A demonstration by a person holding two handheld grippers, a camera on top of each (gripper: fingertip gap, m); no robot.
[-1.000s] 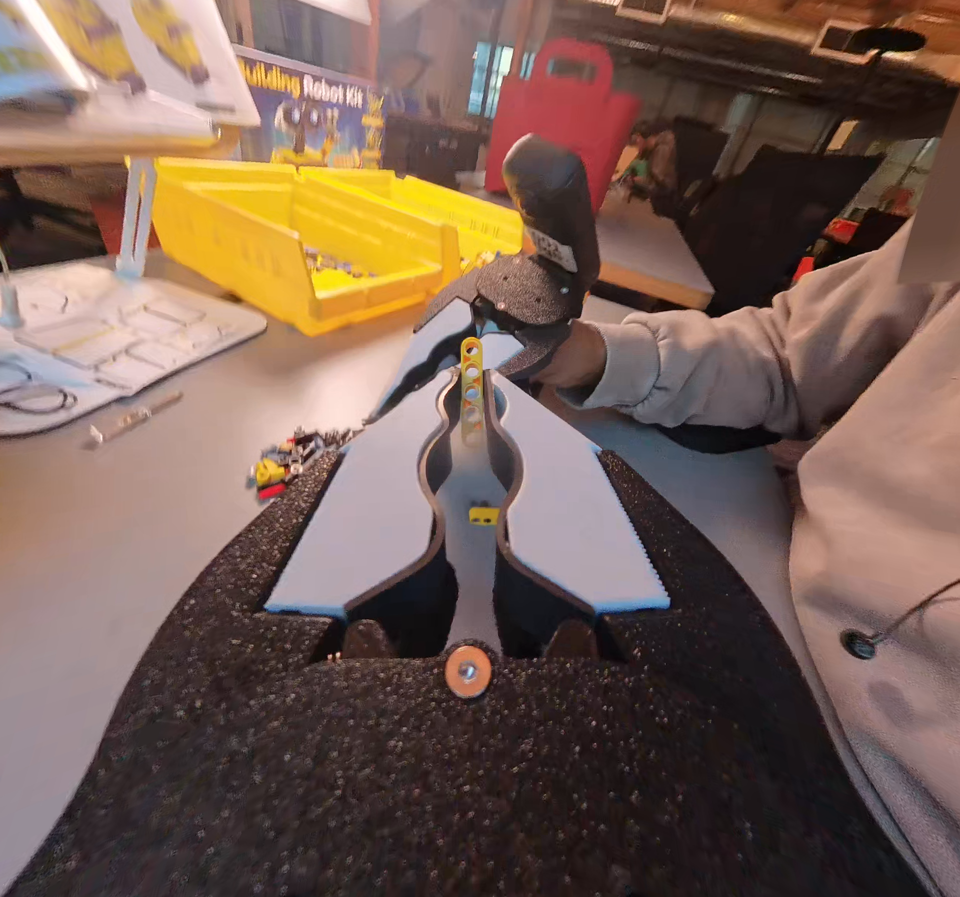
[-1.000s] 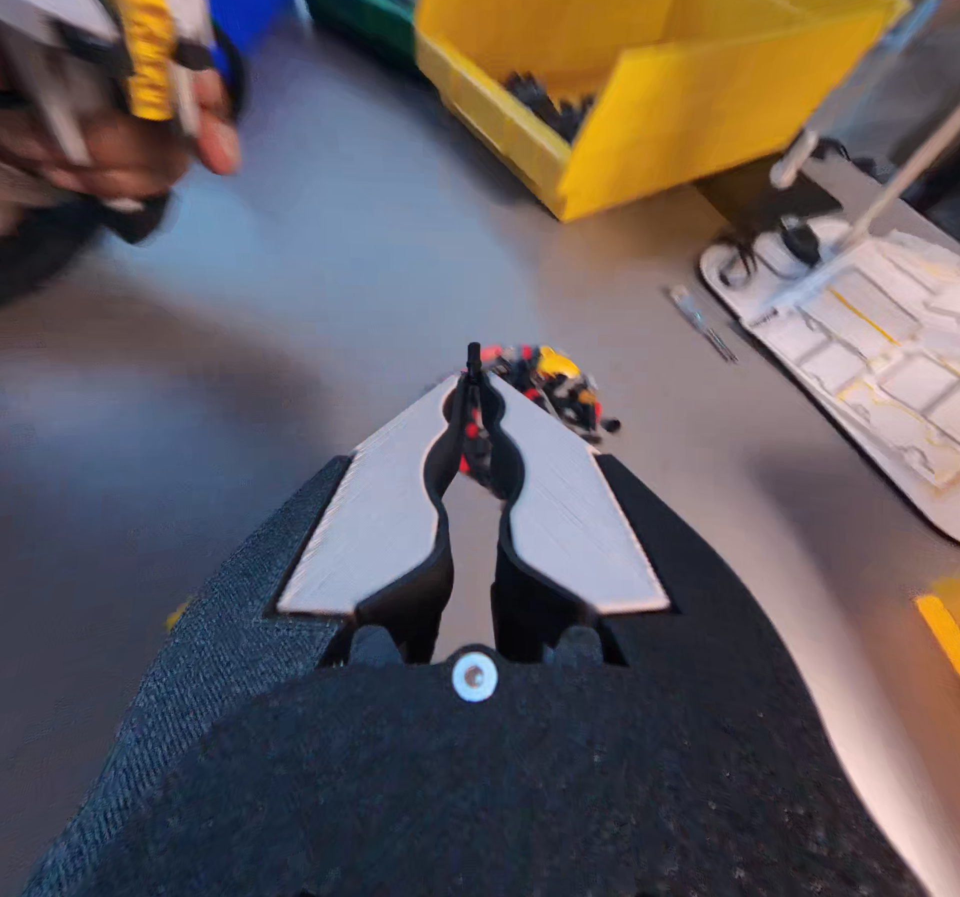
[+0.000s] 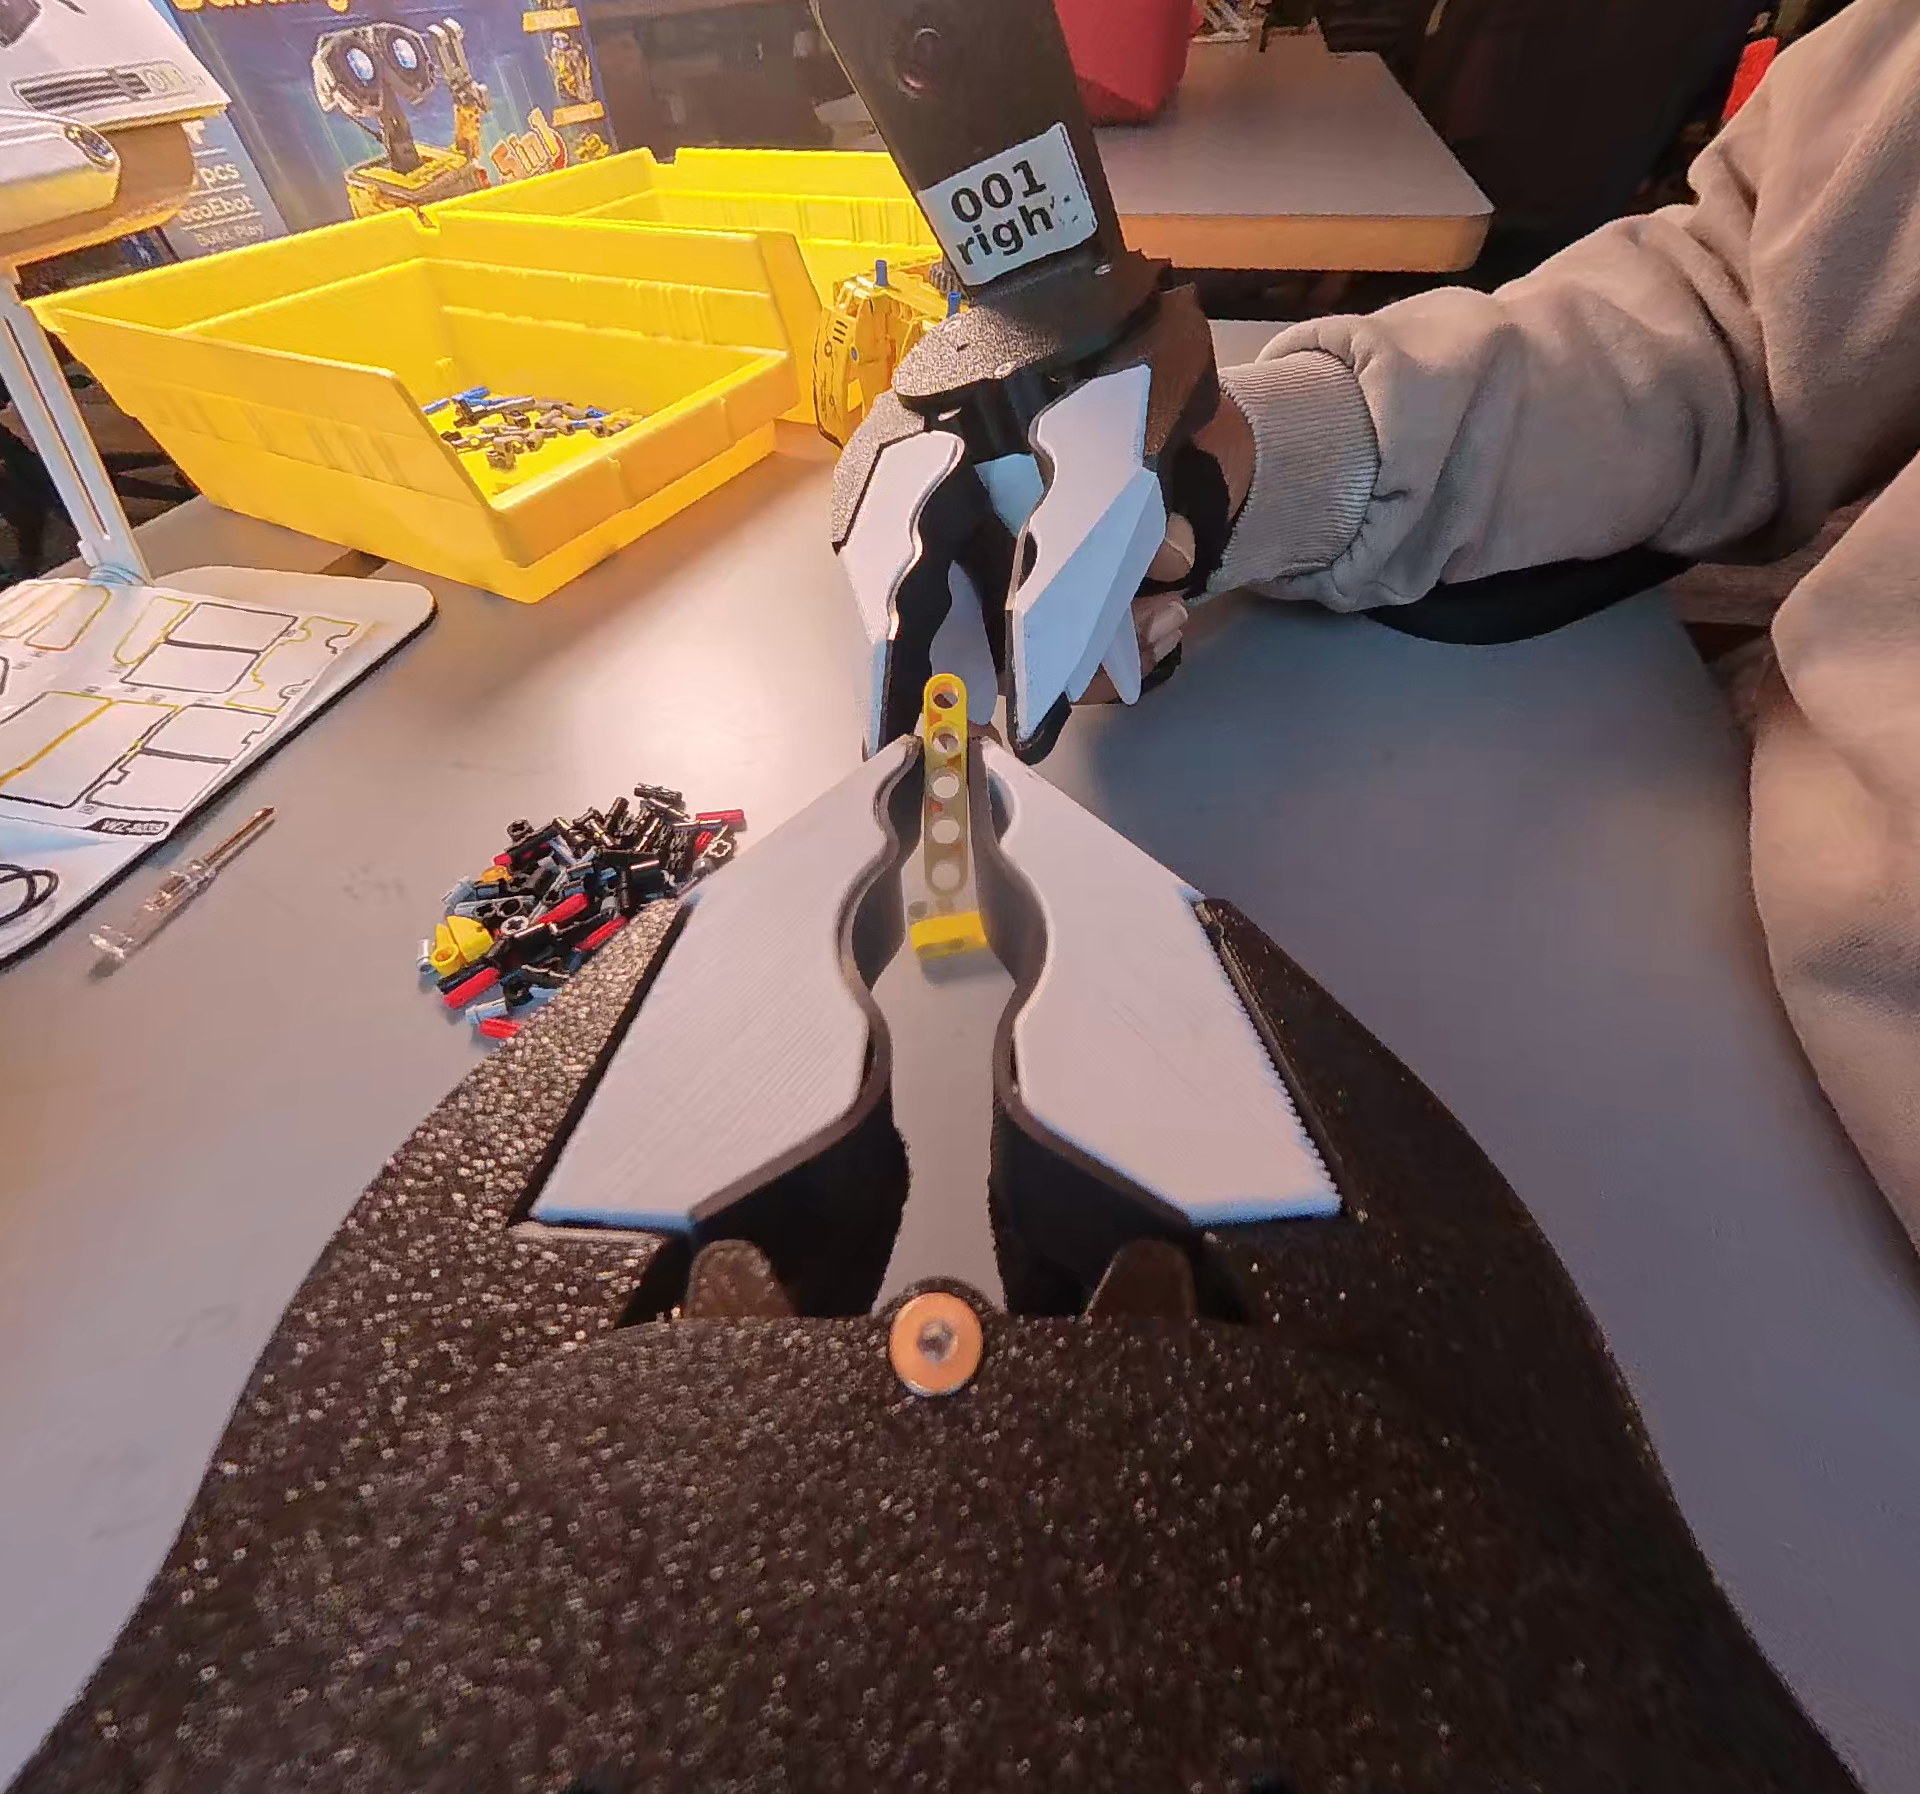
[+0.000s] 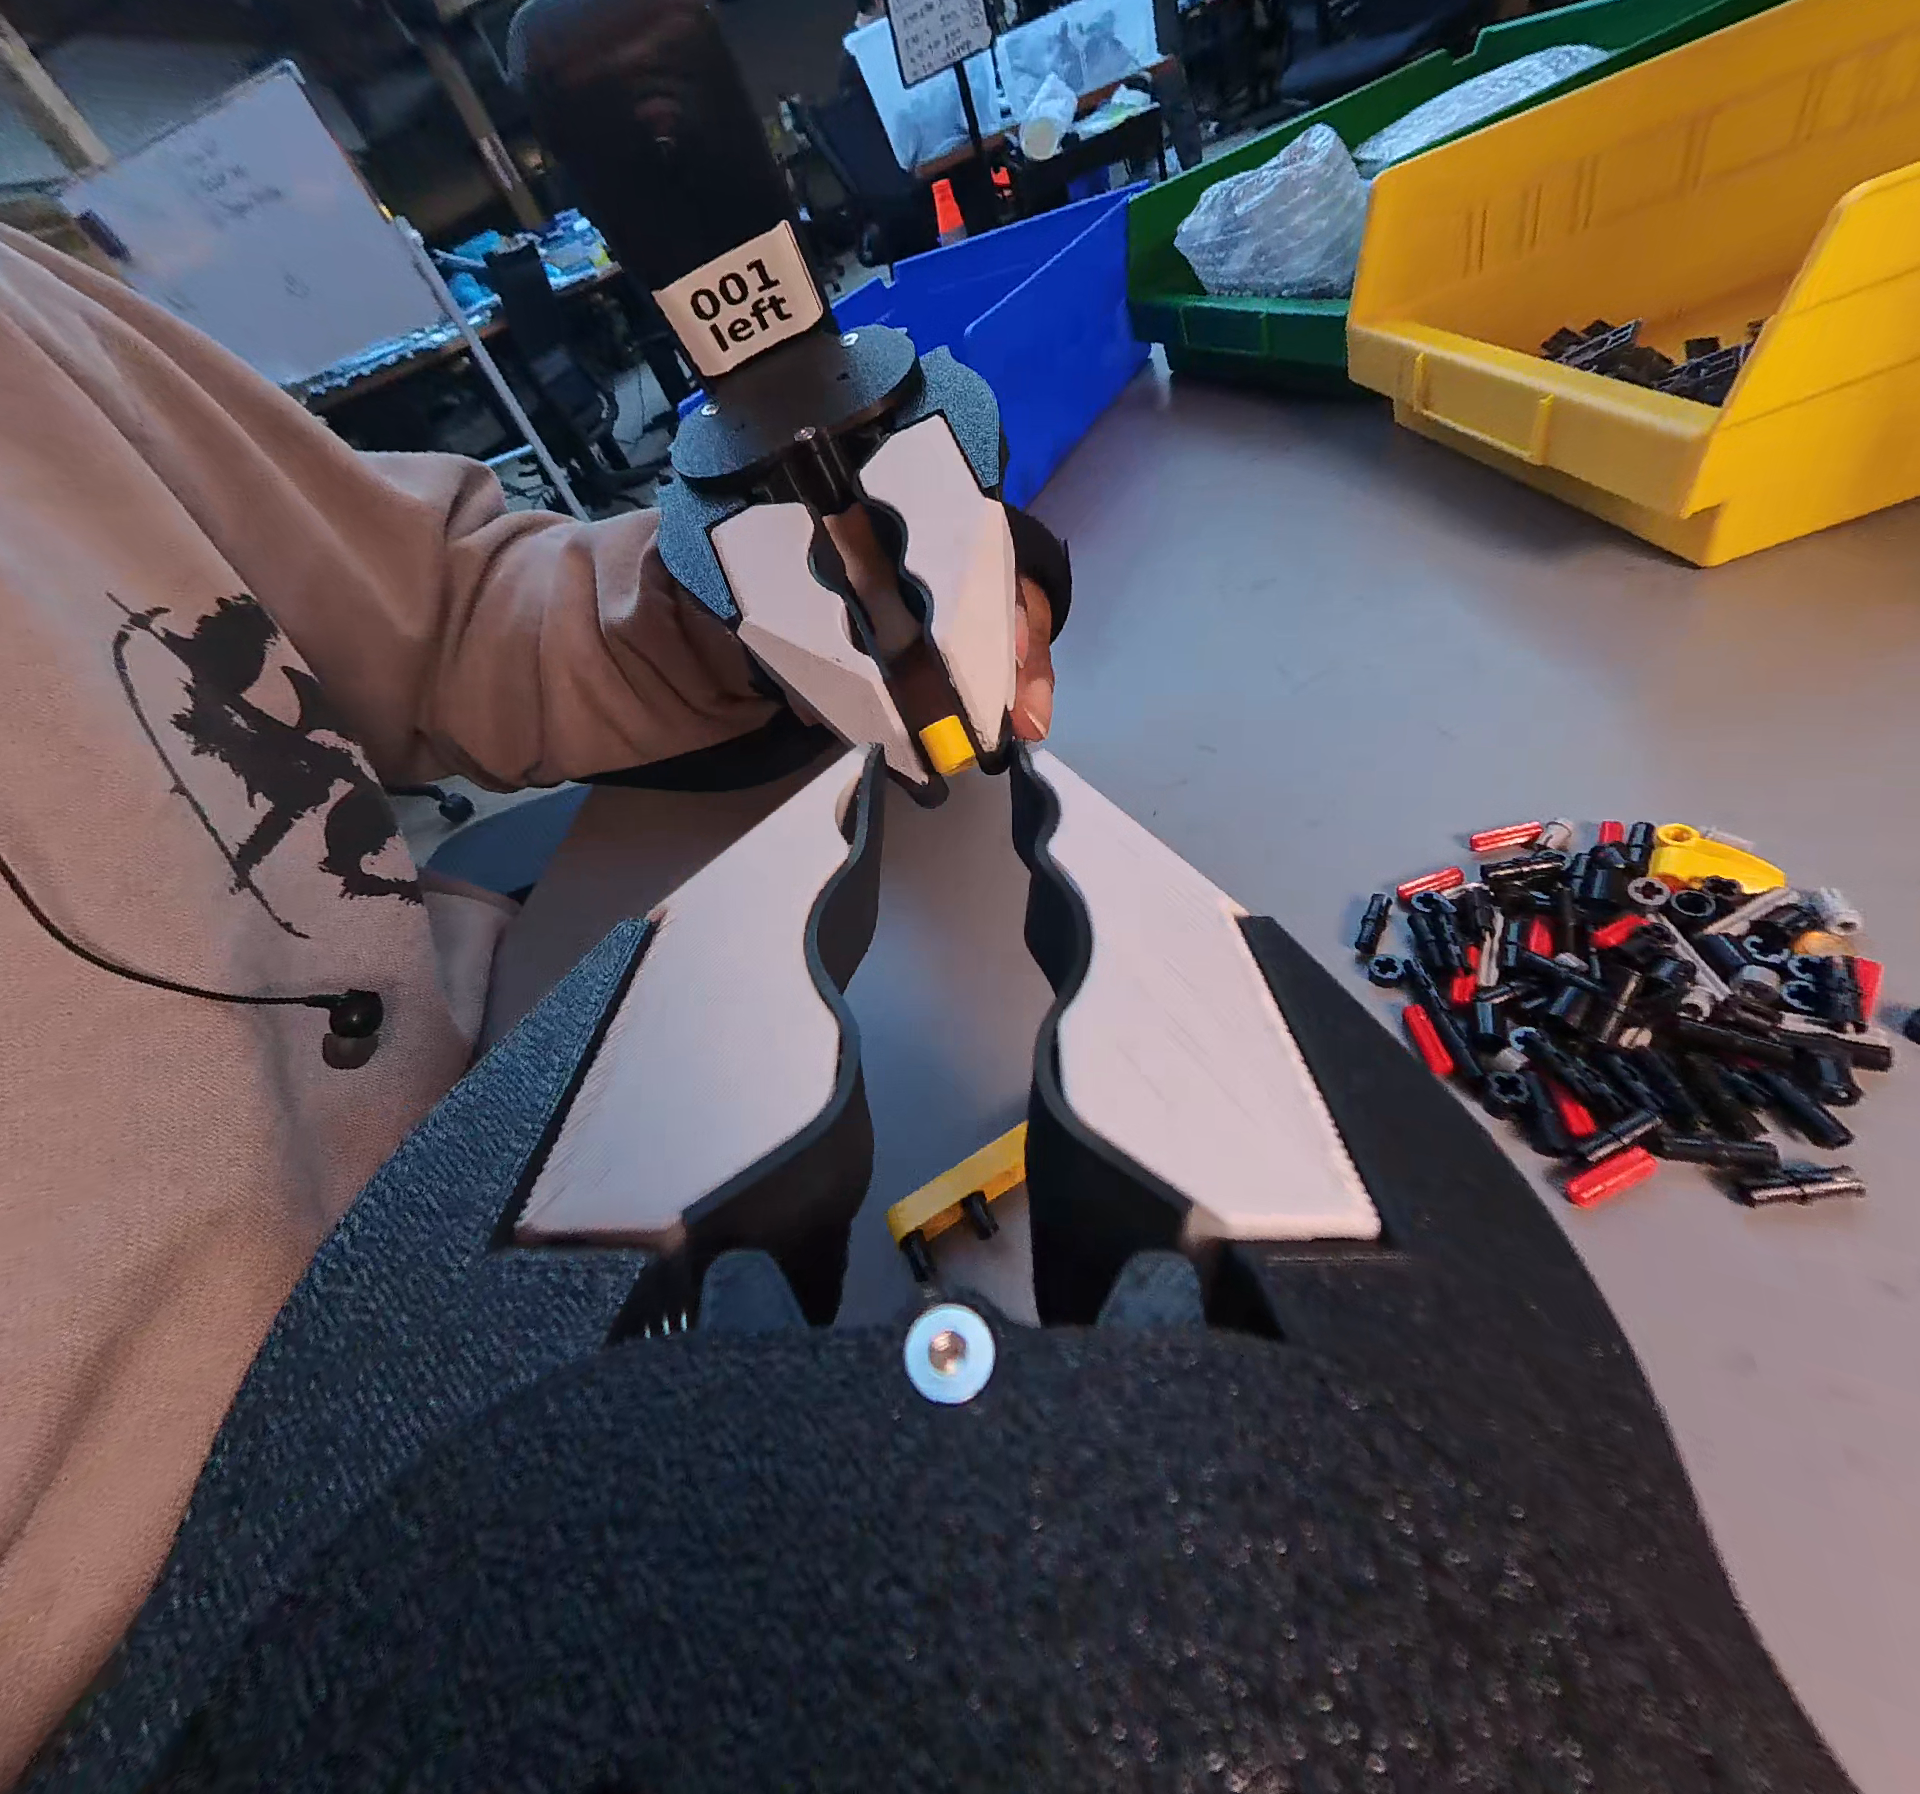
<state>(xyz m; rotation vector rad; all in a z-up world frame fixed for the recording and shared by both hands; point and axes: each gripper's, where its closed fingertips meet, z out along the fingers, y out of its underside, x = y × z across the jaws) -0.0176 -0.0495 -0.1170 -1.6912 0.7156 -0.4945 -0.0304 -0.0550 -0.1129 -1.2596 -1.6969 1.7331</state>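
My left gripper is shut on a yellow beam with holes, held upright above the grey table. My right gripper faces it tip to tip. The right gripper's jaws are open, with the beam's top end between them and not clamped. In the right wrist view my right gripper is open and empty, and the left gripper holds the yellow beam end just ahead. A yellow piece with black pins lies on the table under the right gripper.
A pile of small black, red and yellow parts lies left of the grippers. Yellow bins stand behind, with blue and green bins beyond. An instruction sheet and a thin metal tool lie far left. A person's sleeve crosses the right. The tips of both grippers are at nearly the same place.
My right gripper was shut on a black pin over the parts pile; it has swung to the left gripper and opened, and the pin no longer shows between its fingers. The left gripper keeps the beam.
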